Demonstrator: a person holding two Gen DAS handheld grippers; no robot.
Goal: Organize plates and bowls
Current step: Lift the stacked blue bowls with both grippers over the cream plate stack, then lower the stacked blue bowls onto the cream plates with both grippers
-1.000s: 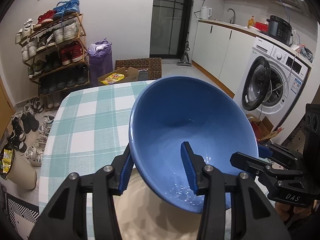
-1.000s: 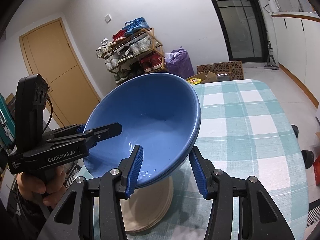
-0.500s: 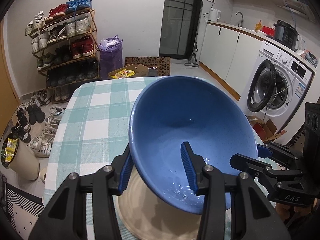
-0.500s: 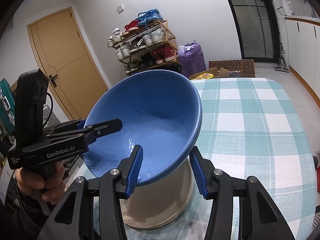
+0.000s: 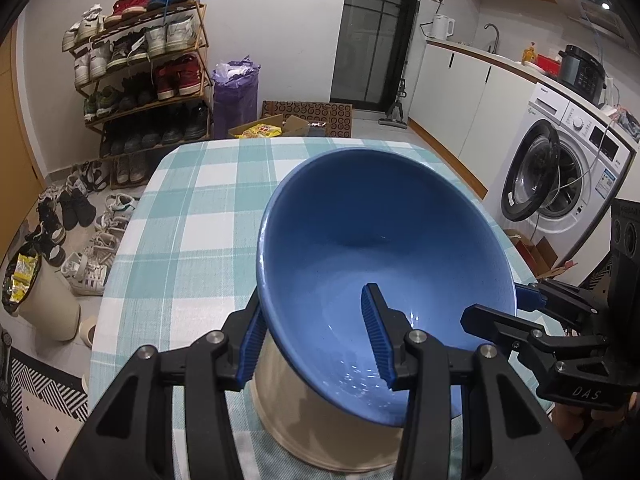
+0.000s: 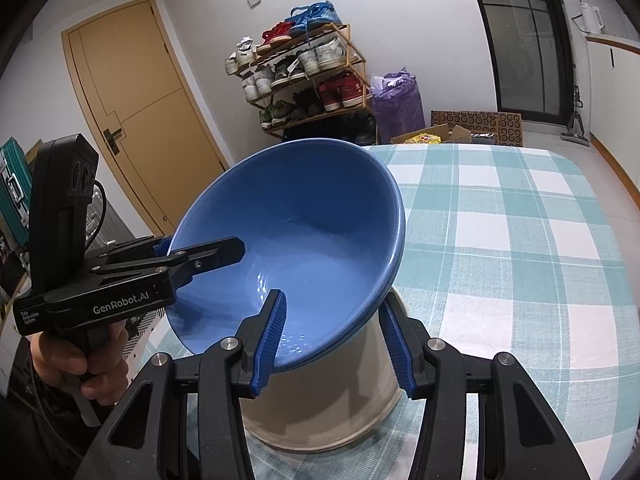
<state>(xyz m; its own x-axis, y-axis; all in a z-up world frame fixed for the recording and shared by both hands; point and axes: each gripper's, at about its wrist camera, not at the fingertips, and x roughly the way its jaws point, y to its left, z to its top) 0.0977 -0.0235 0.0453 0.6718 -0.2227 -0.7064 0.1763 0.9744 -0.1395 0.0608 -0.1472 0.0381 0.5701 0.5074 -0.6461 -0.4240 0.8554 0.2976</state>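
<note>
**Operator:** Blue bowl (image 5: 384, 248) is up off the counter (image 5: 188, 224), tilted, its open face turned toward both cameras. I have it pinched on two sides of the rim. My left claw (image 5: 316, 340) grips the near left part of the rim, one blue pad (image 5: 376, 336) inside the bowl and the other outside, under the wall. My right claw (image 6: 332, 340) does the same on the near right part of the rim, one pad (image 6: 272, 336) inside and one outside.

**Observer:** Is there more than one bowl?

**Operator:** In the right wrist view the rim edge reads as doubled, so it may be two nested blue bowls; I cannot tell for certain.

**Observer:** What sits below it?

**Operator:** Cream plates (image 6: 344, 408), a stack by the look of the layered edge, lie on the checked cloth at the near end of the counter. The bowl's underside hangs over them; I cannot tell whether it touches.

**Observer:** And around you?

**Operator:** Shoe rack (image 5: 140, 64) against the far wall, a washing machine (image 5: 560, 176) with its door open on the right, and a yellow door (image 6: 132, 108) on the left.
</note>
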